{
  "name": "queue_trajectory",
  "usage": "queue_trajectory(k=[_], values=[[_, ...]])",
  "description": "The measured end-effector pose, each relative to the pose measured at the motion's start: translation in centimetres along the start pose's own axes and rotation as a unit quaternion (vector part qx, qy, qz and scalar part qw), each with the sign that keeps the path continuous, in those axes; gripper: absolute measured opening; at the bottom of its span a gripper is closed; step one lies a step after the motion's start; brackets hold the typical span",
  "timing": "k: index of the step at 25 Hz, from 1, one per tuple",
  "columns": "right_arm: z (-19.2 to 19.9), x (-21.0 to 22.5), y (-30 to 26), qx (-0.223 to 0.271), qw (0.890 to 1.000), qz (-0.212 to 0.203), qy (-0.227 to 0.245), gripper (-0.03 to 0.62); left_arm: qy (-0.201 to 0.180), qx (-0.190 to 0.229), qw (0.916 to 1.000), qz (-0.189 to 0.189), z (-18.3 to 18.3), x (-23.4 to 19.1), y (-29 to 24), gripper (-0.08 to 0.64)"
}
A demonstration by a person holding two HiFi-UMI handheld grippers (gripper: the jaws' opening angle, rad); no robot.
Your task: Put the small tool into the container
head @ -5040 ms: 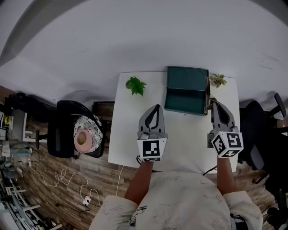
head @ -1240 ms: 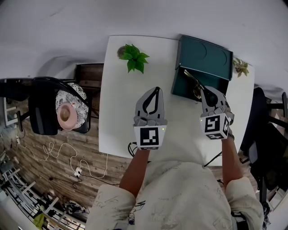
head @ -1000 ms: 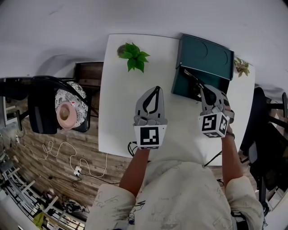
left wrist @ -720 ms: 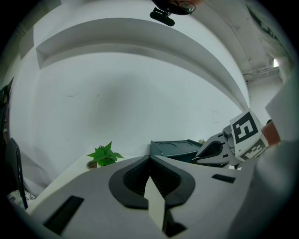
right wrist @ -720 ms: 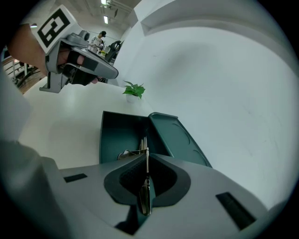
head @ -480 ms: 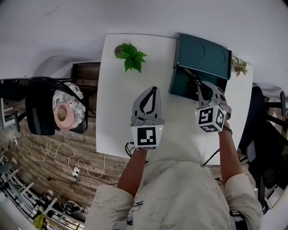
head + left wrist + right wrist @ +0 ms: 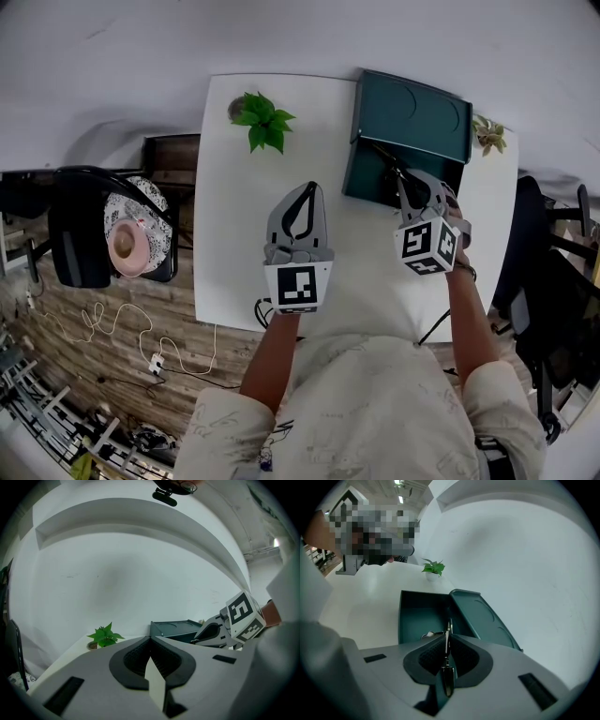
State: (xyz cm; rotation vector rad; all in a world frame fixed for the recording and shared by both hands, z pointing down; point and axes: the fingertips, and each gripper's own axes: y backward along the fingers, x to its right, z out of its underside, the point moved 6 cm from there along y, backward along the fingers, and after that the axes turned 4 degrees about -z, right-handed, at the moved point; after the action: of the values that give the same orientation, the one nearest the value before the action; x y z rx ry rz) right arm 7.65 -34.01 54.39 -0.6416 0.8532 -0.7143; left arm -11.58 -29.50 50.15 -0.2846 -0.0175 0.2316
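White table [image 7: 232, 192]; right gripper [image 7: 446, 638], jaws just opening, pinches half-hidden small tool [image 7: 446, 677] over container [image 7: 417, 611]; left gripper [image 7: 151, 639] closed.

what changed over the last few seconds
The right gripper brought the small tool from the container's right side to over its open half; its jaws have just been opening, tool still between them. The left gripper and green plant stayed put.

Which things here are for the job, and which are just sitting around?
For the job: small tool, between the jaws of the right gripper, which have just been opening; open teal container under it.
Just lying about: green plant, little plant, chair, idle left gripper.
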Motion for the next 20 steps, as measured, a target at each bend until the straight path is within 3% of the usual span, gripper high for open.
queue_trajectory(k=[6,20], values=[[0.00,-0.50,-0.28,-0.009,1.000,-0.015,-0.005,0.057,-0.001,0.001,1.0000,-0.005,-0.06,-0.21,0.25,0.006],[0.03,-0.36,-0.57,-0.016,0.994,-0.074,-0.073,0.106,-0.003,-0.001,1.0000,-0.008,-0.01,-0.32,0.54,0.005]])
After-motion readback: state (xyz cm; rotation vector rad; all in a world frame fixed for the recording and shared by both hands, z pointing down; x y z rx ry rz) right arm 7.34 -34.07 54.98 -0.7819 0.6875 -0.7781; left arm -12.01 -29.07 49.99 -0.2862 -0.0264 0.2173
